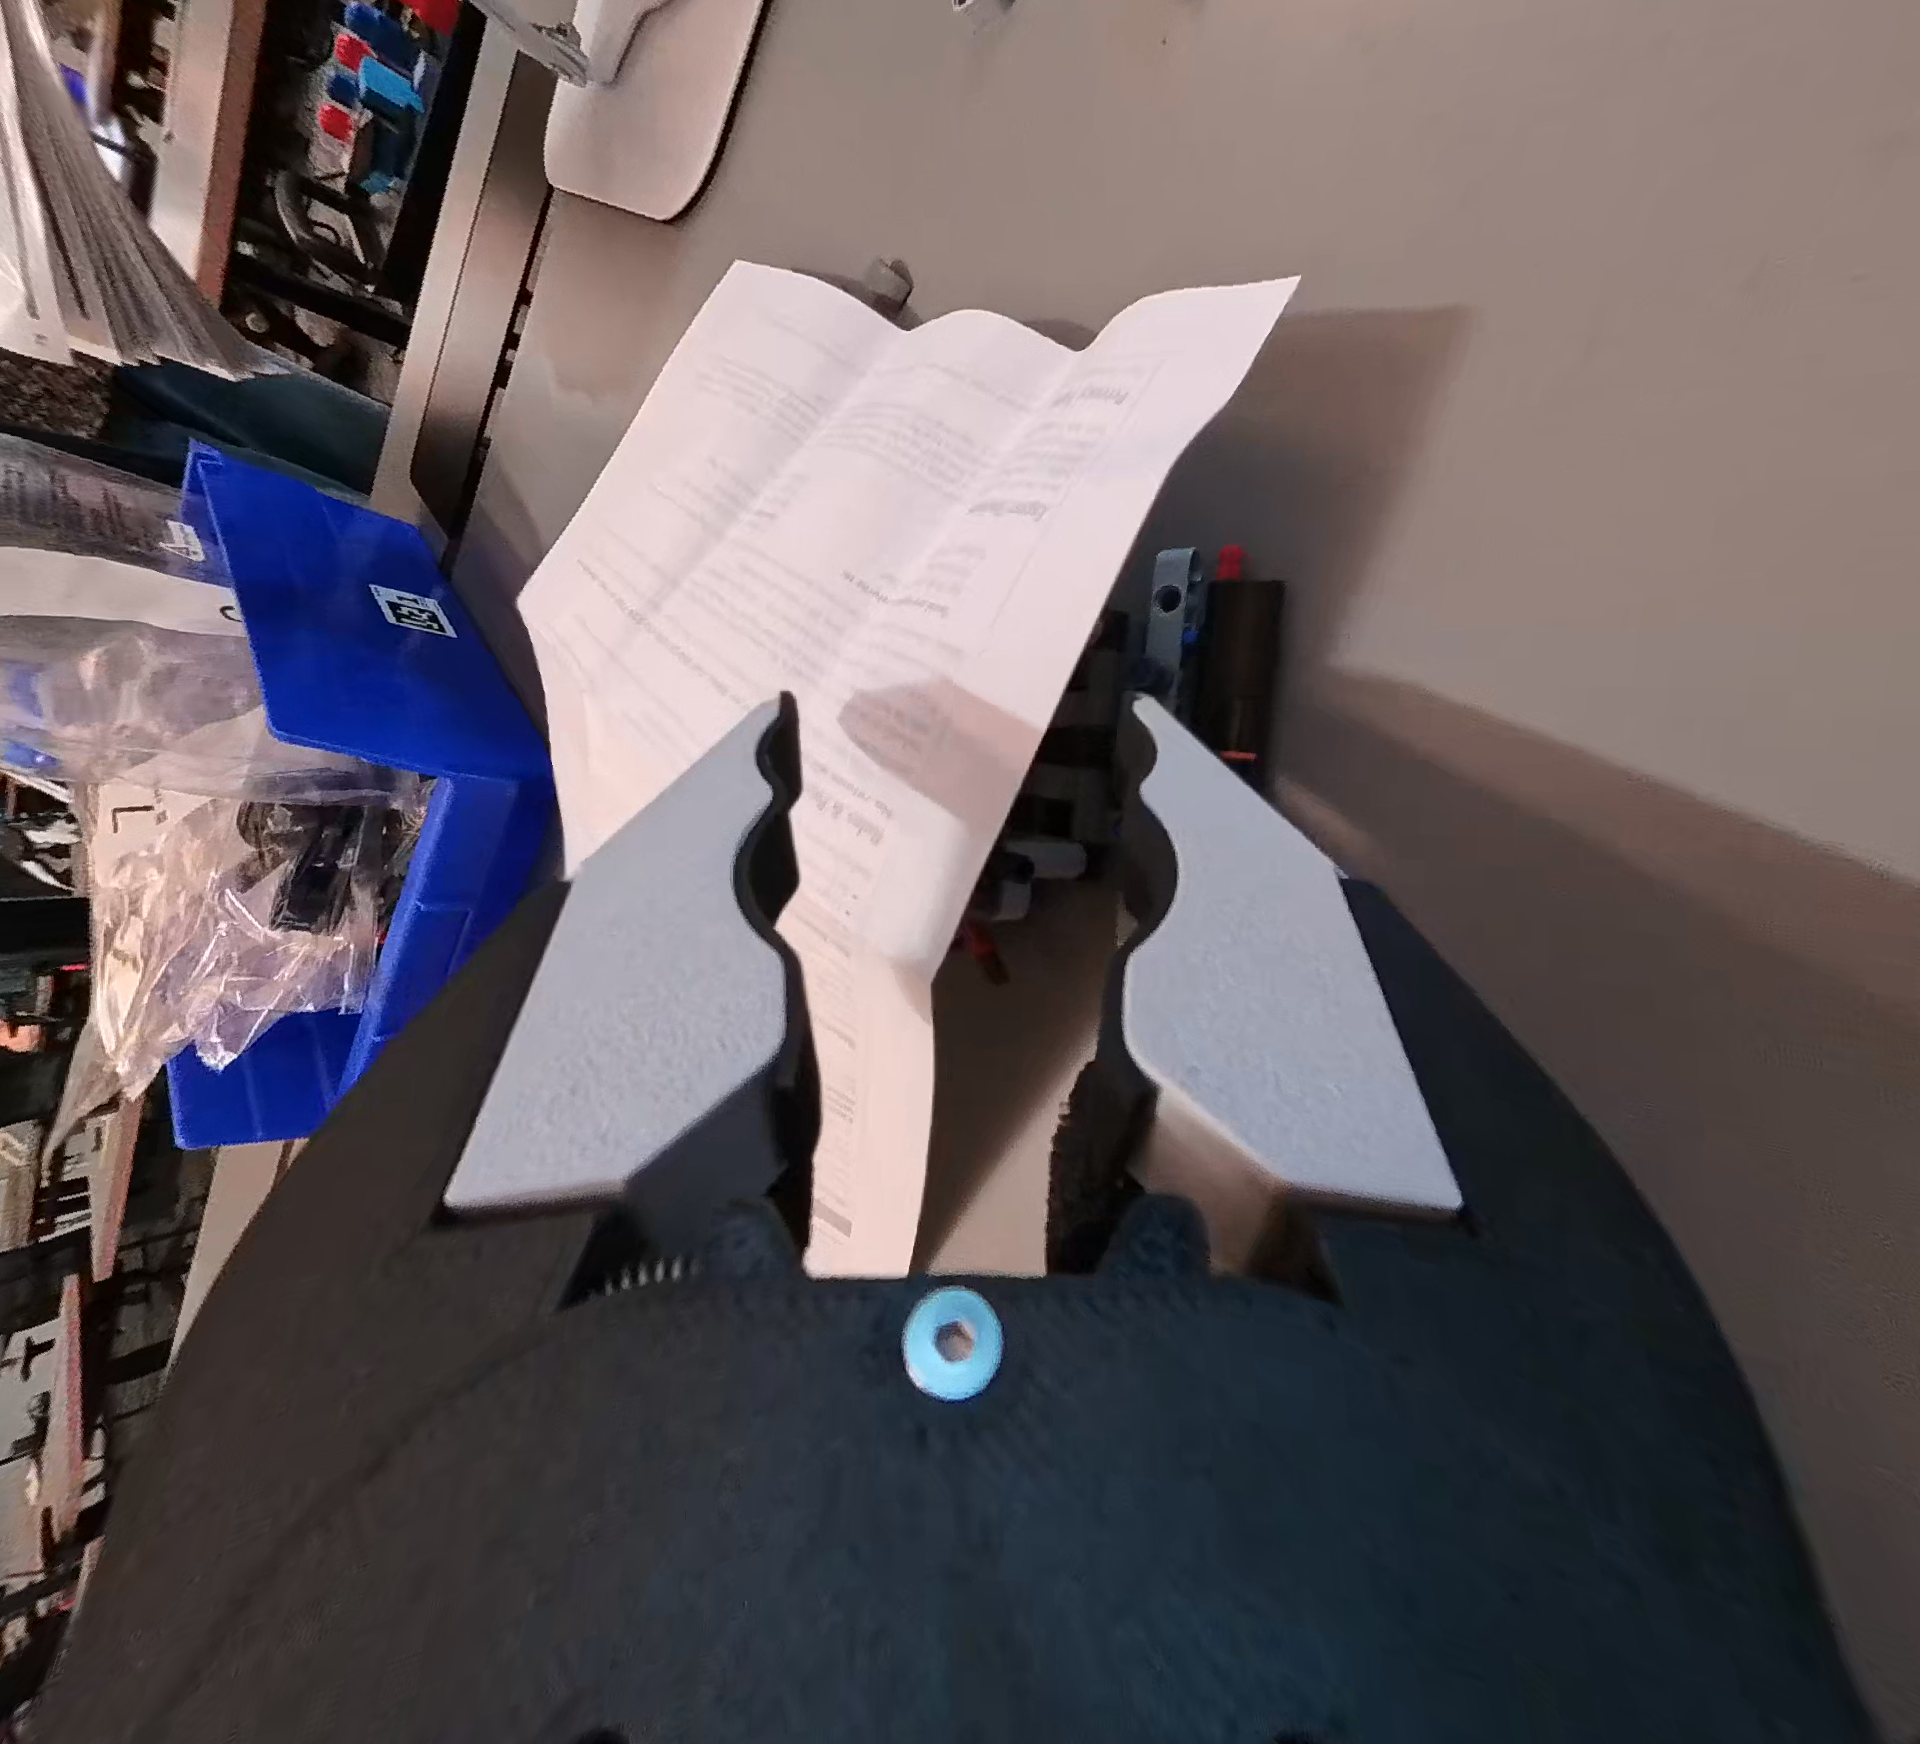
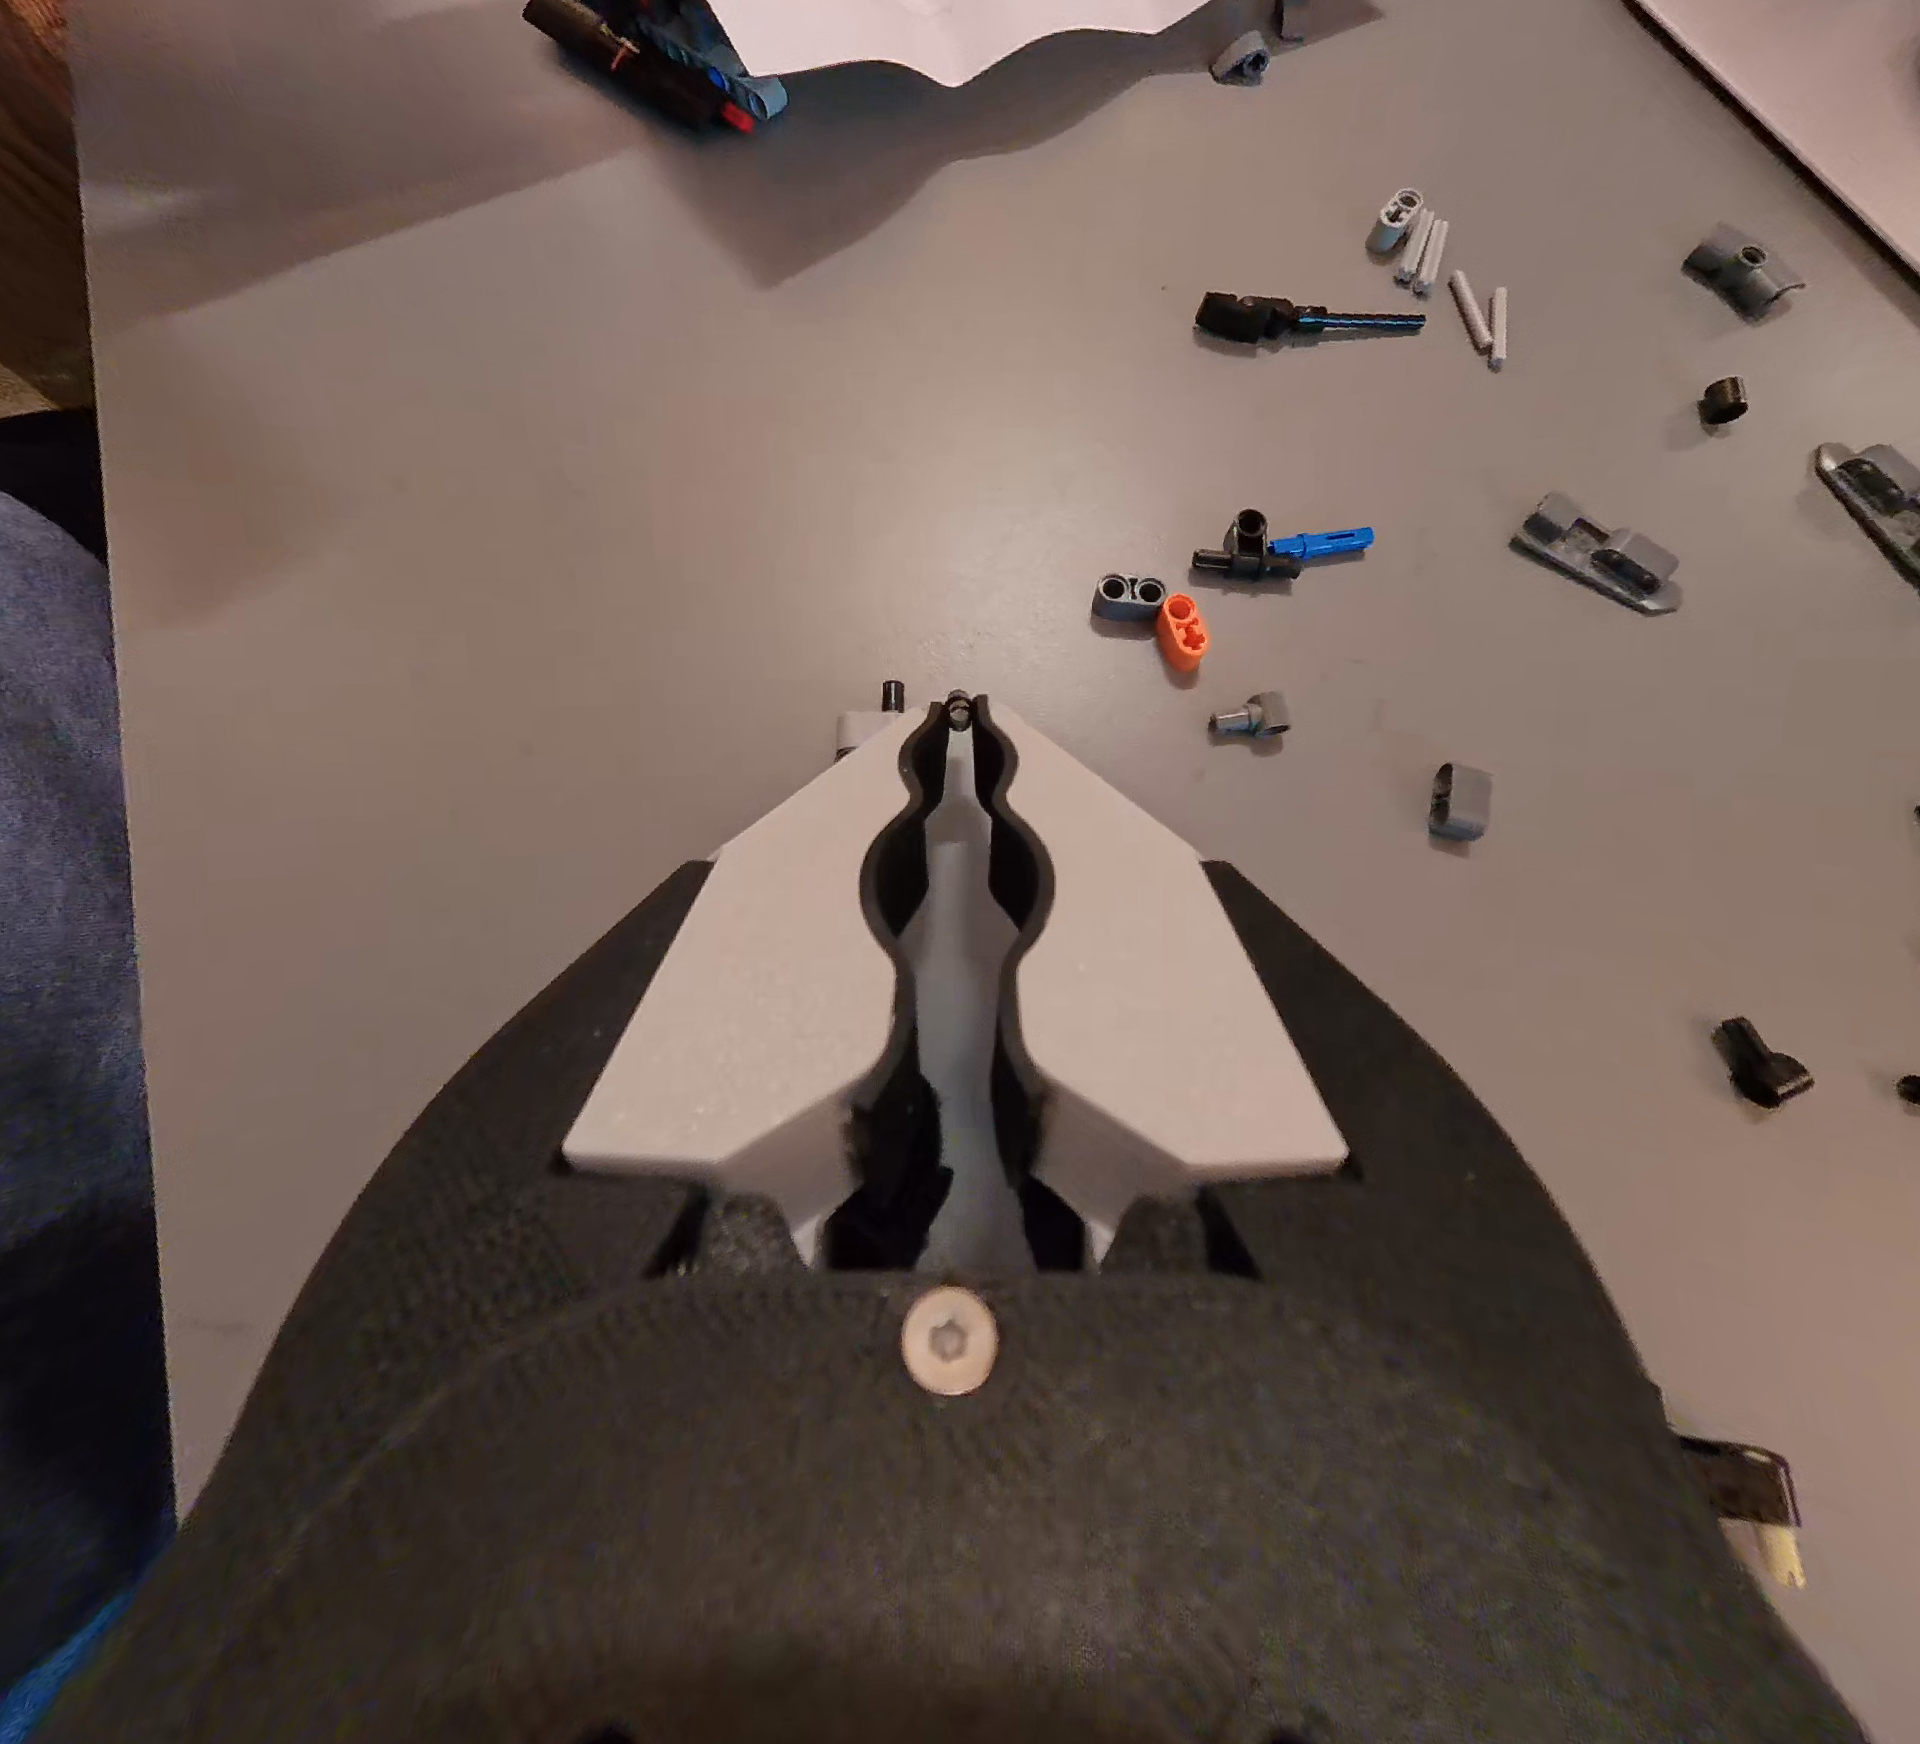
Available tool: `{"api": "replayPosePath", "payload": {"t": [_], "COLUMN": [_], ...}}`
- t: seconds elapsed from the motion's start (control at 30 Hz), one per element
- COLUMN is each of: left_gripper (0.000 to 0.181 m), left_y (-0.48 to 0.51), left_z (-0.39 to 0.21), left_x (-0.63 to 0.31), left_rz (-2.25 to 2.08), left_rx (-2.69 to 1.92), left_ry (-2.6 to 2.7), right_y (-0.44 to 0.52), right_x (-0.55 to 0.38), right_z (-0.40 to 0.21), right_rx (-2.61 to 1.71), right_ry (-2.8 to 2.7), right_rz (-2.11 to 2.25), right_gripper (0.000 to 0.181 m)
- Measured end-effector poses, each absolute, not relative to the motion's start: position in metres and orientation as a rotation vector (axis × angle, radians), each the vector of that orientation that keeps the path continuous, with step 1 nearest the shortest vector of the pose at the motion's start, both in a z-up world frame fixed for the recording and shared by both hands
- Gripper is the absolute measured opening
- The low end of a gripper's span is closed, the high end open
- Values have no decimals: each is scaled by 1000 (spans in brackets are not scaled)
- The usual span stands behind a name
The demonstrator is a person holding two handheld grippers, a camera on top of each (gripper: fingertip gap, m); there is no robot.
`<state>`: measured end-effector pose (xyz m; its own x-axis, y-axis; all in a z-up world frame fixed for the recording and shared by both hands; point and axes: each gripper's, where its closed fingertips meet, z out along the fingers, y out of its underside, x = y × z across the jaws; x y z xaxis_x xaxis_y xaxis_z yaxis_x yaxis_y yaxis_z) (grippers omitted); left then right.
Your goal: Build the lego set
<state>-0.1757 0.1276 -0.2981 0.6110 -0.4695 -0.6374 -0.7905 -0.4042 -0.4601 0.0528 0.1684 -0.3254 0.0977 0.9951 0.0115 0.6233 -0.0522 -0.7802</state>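
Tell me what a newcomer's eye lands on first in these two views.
In the left wrist view, a white printed sheet fills the middle, draped over a dark lego assembly and running between the open jaws of the left gripper. In the right wrist view, the right gripper pinches a small black pin at its tips, with an orange connector brightest among loose pieces on the grey table.

A paper sheet [image 1: 894, 551] hides most of the dark lego build [image 1: 1081, 759]; its print is blurred.
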Motion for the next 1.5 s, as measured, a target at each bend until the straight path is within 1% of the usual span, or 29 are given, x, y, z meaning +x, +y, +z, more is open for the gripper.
{"api": "replayPosePath", "payload": {"t": [0.17,0.27,0.3,0.33,0.5,0.6,0.73,0.93,1.17,1.37,1.5], "left_gripper": [40,32,20,0,0,0,0,0,0,0,0], "left_y": [127,129,129,130,132,133,136,137,120,111,107], "left_z": [-302,-305,-304,-301,-295,-279,-223,-138,-61,-31,-40], "left_x": [-183,-187,-186,-185,-189,-192,-206,-255,-303,-333,-362], "left_rz": [583,604,607,610,649,666,654,626,384,251,99], "left_rx": [-2074,-2078,-2064,-2039,-2019,-1964,-1871,-1803,-1751,-1741,-1778], "left_ry": [997,1009,1018,1016,1008,970,829,600,336,238,140], "right_y": [166,165,164,164,165,163,162,162,162,161,160], "right_x": [52,51,50,50,49,49,49,49,50,50,50], "right_z": [-325,-326,-326,-326,-322,-321,-322,-325,-324,-322,-323], "right_rx": [-1741,-1737,-1734,-1733,-1724,-1718,-1713,-1707,-1698,-1688,-1688], "right_ry": [-1597,-1606,-1607,-1606,-1598,-1596,-1601,-1605,-1604,-1609,-1612], "right_rz": [768,777,780,784,806,825,840,857,875,891,895], "right_gripper": [2,2,2,2,1,2,1,1,1,1,1]}}
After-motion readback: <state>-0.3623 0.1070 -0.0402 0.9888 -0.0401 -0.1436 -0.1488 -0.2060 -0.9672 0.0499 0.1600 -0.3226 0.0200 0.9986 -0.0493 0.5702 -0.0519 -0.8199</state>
